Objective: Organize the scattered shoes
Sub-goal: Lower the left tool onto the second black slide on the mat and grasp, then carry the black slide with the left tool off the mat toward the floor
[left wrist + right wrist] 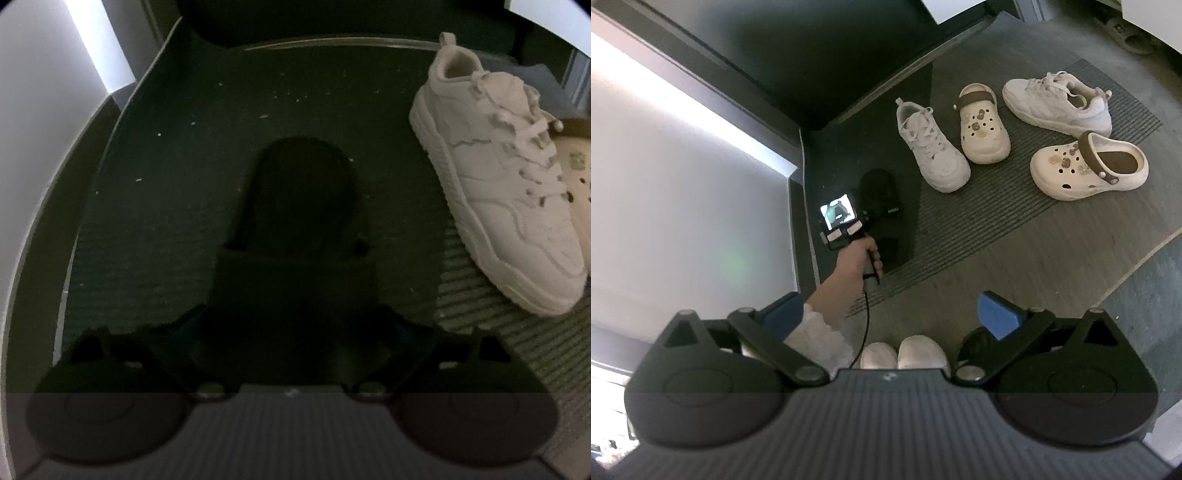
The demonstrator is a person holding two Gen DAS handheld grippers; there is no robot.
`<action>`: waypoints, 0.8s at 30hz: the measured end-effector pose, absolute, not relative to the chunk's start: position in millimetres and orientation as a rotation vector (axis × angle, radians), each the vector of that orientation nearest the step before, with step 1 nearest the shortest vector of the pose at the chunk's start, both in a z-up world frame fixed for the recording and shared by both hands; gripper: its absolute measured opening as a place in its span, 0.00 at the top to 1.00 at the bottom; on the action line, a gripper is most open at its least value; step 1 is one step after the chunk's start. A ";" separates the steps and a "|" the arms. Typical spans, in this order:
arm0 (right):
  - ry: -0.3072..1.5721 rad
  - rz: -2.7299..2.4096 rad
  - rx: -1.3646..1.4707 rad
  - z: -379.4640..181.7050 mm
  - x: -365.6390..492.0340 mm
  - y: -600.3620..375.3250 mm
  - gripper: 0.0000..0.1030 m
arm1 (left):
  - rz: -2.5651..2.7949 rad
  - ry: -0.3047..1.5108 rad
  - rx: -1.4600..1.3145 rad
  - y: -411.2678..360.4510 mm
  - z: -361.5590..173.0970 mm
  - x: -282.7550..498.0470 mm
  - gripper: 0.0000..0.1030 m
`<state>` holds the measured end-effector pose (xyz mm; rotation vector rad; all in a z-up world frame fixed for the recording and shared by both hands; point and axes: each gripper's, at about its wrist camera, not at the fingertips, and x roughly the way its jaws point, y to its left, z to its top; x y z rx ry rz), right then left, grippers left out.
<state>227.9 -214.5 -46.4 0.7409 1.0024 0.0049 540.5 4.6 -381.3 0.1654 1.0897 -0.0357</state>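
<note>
A black slide sandal [303,206] lies on the dark ribbed mat [147,221], toe towards me. My left gripper [295,310] sits low over it, its dark fingers against both sides of the strap. In the right wrist view a hand [855,258] holds that gripper over the same sandal [879,188]. My right gripper [894,314] hangs higher, blue pads [997,314] wide apart with nothing between them. Two white sneakers [931,147] [1060,103] and two cream clogs [984,129] [1089,166] are scattered on the mat; the nearer sneaker [498,184] lies right of the sandal.
A white wall [683,184] and a dark door [775,55] close off the mat's left and far sides. The person's feet in pale shoes [905,354] stand near my right gripper, with a dark shoe-like shape [975,343] beside them, partly hidden.
</note>
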 end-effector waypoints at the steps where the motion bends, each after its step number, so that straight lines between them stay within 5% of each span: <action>1: 0.994 0.010 0.745 -44.9 226.2 -214.7 0.00 | -0.037 1.091 0.164 3.5 -379.1 533.8 0.12; 14: 0.934 0.102 0.813 -25.8 197.6 -200.2 0.00 | -0.338 1.098 0.255 -44.9 -343.7 391.1 0.12; 24: 0.923 0.071 0.824 -23.8 188.8 -208.3 0.00 | -0.322 1.097 0.268 -59.7 -363.7 394.6 0.07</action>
